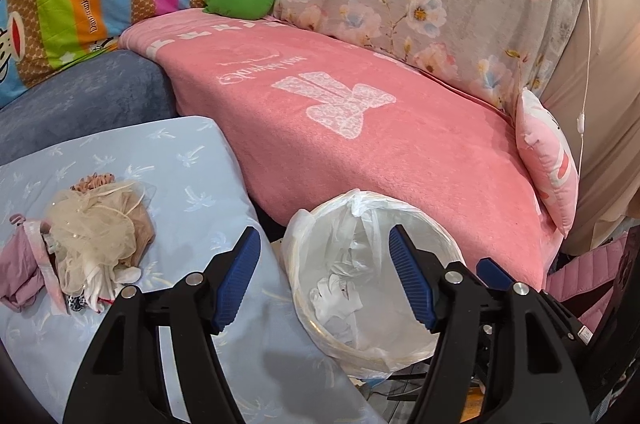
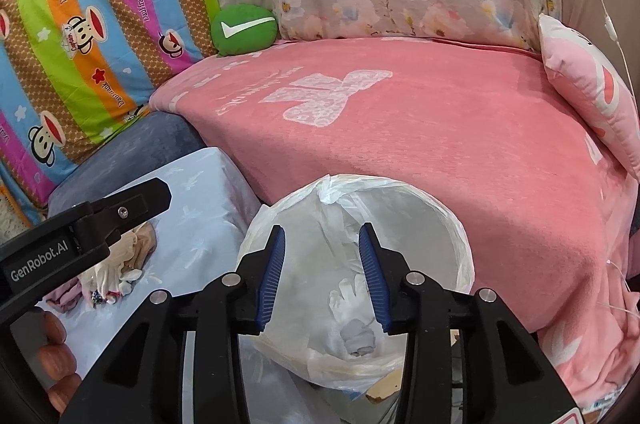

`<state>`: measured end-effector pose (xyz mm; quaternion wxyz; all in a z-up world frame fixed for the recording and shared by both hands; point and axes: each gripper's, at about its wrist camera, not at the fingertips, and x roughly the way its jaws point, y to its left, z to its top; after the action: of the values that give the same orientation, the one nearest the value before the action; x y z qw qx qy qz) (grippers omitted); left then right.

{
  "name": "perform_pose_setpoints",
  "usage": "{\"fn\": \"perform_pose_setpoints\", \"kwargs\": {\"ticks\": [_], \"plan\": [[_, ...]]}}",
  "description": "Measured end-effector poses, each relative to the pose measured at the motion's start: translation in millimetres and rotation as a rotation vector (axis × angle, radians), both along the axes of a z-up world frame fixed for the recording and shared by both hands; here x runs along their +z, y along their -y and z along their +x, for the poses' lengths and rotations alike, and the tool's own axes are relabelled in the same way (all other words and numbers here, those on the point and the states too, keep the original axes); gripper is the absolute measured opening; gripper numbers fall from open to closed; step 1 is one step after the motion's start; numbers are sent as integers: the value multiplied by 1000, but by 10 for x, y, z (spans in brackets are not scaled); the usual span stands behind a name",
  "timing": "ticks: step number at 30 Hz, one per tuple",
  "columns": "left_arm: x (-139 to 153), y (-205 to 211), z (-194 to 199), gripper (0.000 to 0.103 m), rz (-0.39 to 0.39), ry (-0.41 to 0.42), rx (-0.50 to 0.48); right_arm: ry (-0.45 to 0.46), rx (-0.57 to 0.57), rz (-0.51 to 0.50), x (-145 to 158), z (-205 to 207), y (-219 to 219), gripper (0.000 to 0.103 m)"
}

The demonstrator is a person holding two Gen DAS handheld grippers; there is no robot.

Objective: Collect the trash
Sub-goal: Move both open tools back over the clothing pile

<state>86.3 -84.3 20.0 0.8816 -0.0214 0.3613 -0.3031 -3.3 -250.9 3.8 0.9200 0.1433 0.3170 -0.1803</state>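
1. Left gripper: jaws spread wide, empty; poised above the bin's 9 o'clock rim.
2. Right gripper: jaws parted, empty; directly over the bin.
3. Crumpled white trash inside the liner; pile of scraps on the blue cushion, at 9 o'clock from the bin.

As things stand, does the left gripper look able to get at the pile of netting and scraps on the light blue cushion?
Probably yes. The left gripper is open and empty, and the pile lies exposed on the light blue cushion, just left of its fingers with nothing over it. The bin sits off to the other side.
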Motion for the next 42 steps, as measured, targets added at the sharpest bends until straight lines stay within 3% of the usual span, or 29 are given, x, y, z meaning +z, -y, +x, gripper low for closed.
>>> {"fn": "perform_pose_setpoints", "kwargs": {"ticks": [5, 20, 42], "plan": [[-10, -147, 19, 69, -17, -22, 27, 2, 12, -5, 22, -2, -96, 45], [-19, -564, 26, 69, 5, 4, 110, -4, 71, -24, 86, 80, -436, 50], [-204, -1363, 206, 69, 31, -17, 276, -37, 192, -57, 65, 356, -1141, 51]]}}
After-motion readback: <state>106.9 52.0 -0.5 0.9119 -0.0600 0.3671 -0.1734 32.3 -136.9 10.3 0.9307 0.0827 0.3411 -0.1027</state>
